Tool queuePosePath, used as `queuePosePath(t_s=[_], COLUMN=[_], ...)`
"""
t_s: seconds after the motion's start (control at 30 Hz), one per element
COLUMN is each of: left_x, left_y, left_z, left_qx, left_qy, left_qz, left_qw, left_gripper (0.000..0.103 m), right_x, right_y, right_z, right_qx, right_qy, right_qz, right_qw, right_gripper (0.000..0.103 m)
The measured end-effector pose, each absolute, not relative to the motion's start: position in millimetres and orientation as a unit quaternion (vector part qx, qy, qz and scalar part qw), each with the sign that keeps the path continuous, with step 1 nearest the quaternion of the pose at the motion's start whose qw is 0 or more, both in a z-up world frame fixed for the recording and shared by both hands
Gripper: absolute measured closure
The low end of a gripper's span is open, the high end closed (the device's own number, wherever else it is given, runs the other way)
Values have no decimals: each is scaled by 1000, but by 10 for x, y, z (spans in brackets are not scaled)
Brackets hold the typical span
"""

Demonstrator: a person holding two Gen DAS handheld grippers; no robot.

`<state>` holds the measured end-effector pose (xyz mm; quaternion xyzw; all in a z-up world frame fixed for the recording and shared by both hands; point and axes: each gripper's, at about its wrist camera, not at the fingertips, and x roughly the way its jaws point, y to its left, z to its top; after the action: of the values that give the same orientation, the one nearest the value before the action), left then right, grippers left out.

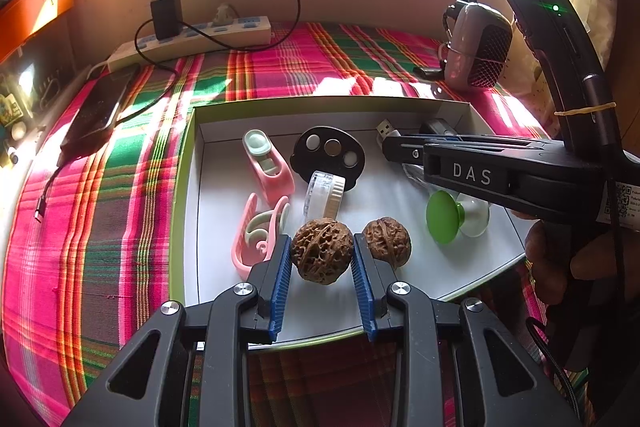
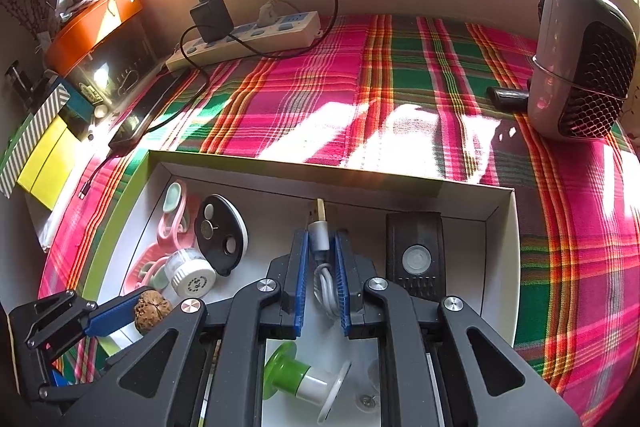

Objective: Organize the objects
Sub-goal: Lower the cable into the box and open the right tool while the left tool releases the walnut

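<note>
Walnut (image 1: 321,251), brown and deeply pitted, pinched by left claw (image 1: 322,259); right claw (image 2: 322,267) grips a silver USB cable (image 2: 320,247)

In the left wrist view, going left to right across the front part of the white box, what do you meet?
Pink clip → walnut between the left hand-held gripper fingers → second walnut → green suction cup.
</note>
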<state>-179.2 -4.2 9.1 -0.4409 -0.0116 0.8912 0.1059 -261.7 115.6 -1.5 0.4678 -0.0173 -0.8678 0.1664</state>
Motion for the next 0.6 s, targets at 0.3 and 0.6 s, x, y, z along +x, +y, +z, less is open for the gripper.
queuePosePath(t_s=[0.3, 0.6], left_x=[-1788, -1777], left_y=[-36, -43], left_z=[89, 96], left_qx=[-440, -441], left_qy=[-11, -12], left_qz=[891, 892], left_qw=[105, 101], left_gripper=[75, 74], right_x=[-2607, -2564], right_y=[1142, 1123], right_z=[12, 45], right_qx=[464, 460], right_qy=[-13, -14], right_qz=[-870, -872], right_qw=[166, 167], right_gripper=[77, 69])
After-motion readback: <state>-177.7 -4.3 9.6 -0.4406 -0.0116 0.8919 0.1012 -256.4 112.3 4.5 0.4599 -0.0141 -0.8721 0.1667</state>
